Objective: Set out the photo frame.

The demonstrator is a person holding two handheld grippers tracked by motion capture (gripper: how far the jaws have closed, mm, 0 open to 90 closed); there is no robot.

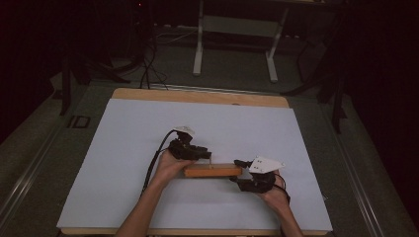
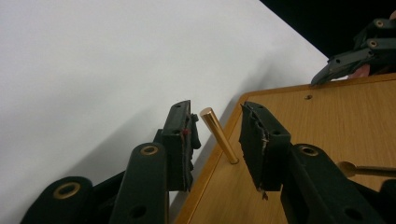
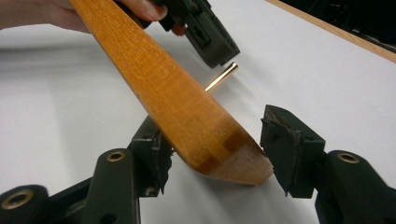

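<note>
Forearms: two bare forearms enter the high view at 6 o'clock, one hand on each gripper.
Writing: "ID" marked on the floor (image 1: pixel 79 121) at 9 o'clock of the table; no brand readable on the tools.
Wooden block (image 1: pixel 212 171): lies on the white sheet (image 1: pixel 123 148), a little toward 6 o'clock from its middle, long side running 9 to 3 o'clock.
Brass pin (image 2: pixel 219 135): stands tilted in the block's top face near its edge.
Left gripper (image 2: pixel 215 135): jaws parted, one on each side of the pin; neither pad touches it.
Right gripper (image 3: pixel 215 156): at the block's 3 o'clock end; jaws straddle that end, the left pad against the wood, the right pad just clear of it.
</note>
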